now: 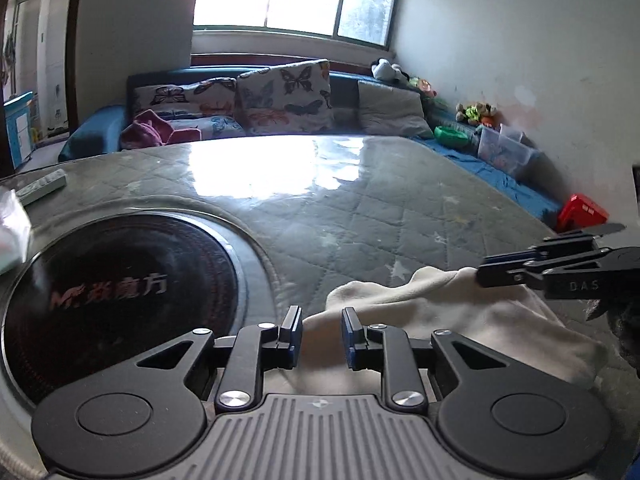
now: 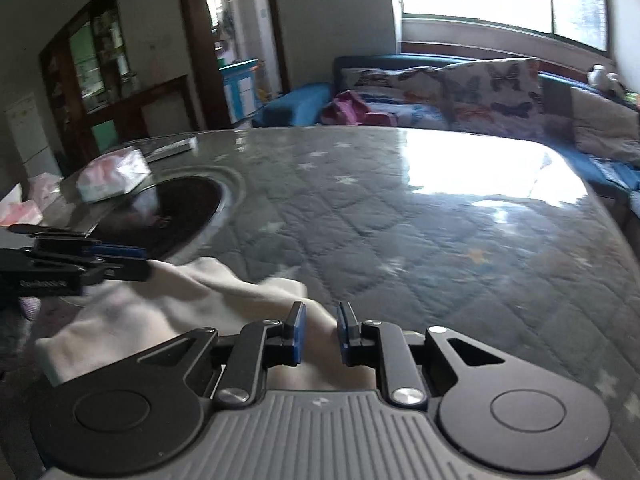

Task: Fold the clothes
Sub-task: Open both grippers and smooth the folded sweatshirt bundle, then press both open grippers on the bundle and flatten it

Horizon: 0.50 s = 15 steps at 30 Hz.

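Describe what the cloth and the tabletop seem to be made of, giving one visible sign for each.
Cloth: looks like soft cream fleece or brushed cotton, matte, with limp rounded folds.
Tabletop: apparently glass or clear plastic over quilted grey fabric; it mirrors the window glare while stitching shows beneath.

Your left claw (image 1: 321, 338) hides the near edge of the cream cloth (image 1: 460, 320), so you cannot tell whether it grips. The right claw (image 2: 321, 334) covers its hem the same way. The white packet (image 1: 12, 232) is cut off at the left border. The right view blurs toward the cabinet (image 2: 96, 60).
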Motion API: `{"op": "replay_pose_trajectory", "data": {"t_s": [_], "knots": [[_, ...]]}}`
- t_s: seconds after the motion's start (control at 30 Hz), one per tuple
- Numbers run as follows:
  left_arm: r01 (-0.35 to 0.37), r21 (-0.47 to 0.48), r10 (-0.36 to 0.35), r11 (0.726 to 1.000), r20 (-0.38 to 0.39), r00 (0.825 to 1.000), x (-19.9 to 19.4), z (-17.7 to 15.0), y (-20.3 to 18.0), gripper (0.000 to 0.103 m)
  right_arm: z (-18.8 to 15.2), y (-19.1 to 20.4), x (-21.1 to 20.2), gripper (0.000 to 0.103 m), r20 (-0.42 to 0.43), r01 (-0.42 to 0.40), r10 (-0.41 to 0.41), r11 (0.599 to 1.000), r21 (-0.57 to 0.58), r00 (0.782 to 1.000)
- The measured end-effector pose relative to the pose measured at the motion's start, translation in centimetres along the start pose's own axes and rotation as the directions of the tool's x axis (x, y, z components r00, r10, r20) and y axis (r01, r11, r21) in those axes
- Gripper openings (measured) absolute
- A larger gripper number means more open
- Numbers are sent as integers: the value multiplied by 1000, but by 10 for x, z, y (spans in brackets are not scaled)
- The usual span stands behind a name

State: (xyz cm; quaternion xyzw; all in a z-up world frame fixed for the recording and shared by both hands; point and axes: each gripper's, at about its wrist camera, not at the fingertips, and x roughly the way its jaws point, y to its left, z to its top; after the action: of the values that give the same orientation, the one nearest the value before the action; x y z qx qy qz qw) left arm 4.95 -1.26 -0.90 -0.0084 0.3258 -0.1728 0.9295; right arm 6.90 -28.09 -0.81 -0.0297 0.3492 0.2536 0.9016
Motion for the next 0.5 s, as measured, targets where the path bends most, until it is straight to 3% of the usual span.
{"op": "replay_pose_trajectory", "data": {"t_s": [0.2, 0.43, 0.5], "knots": [[-22, -12, 21, 1000, -31, 999, 13, 2, 3, 27, 0, 4, 16, 16, -22, 21, -21, 999, -25, 1000], [-42, -27, 41, 999, -41, 998, 7, 3, 1, 32, -2, 13, -2, 23, 1, 12, -12, 1000, -19, 1000], [-53, -31, 52, 998, -41, 998, 3, 4, 0, 40, -4, 18, -8, 27, 4, 9, -9, 1000, -27, 1000]]}}
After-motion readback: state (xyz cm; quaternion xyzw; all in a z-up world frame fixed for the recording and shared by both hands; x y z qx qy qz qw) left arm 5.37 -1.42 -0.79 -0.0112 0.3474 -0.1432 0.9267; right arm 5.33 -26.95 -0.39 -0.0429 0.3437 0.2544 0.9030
